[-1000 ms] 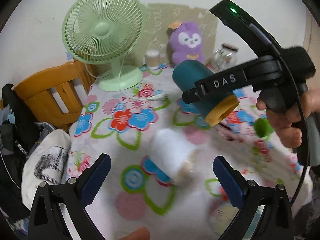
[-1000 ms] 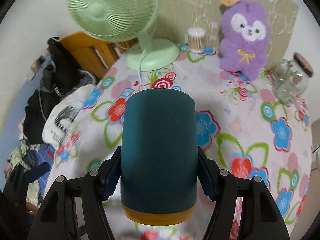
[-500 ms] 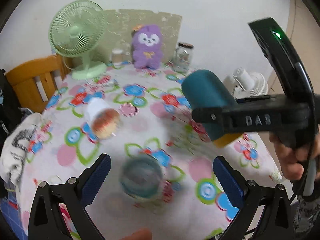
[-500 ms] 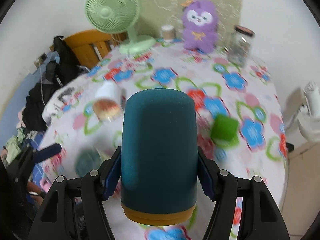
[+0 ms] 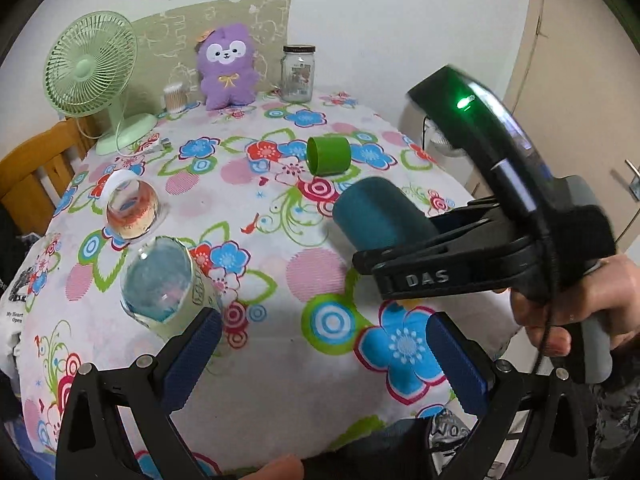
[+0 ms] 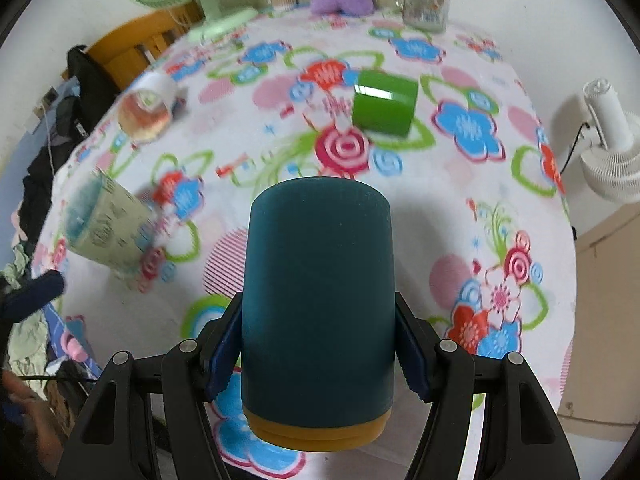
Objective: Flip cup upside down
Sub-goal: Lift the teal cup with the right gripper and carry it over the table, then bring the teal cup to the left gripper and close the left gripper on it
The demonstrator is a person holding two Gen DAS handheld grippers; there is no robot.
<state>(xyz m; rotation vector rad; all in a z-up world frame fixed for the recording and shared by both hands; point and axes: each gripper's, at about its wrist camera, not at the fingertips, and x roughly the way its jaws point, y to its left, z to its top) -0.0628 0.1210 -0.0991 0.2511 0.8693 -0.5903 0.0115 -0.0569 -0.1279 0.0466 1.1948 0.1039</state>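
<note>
Left claw (image 5: 320,354) hangs low over the near edge of the tabletop (image 5: 280,344), its blue-padded fingers (image 5: 190,354) spread wide with nothing between them. Just ahead of its left finger lies a pale paper cup (image 5: 160,284) on its side, mouth toward the camera and a bluish inside showing. Behind that, a white cup (image 5: 130,206) with a reddish inside also lies on its side on the flowered cloth. At the far left rear stands a green fan (image 5: 90,72), with a small pot of cotton swabs (image 5: 175,98), a purple plush toy (image 5: 228,68) and a glass jar (image 5: 298,74) ranged to its right along the wall. Toward the middle, a green cup (image 5: 329,156) lies tipped over, its opening facing left.

To the right, the right claw (image 6: 318,356) pinches the teal cup (image 6: 318,292) by its sides, both pads pressed against the wall. The cup is lifted above the tabletop with its closed teal end pointing away from the camera and its yellow-banded end nearest the wrist; from the left wrist view it sits roughly horizontal in the air. A white fan (image 6: 608,140) stands beyond the table's right edge.
</note>
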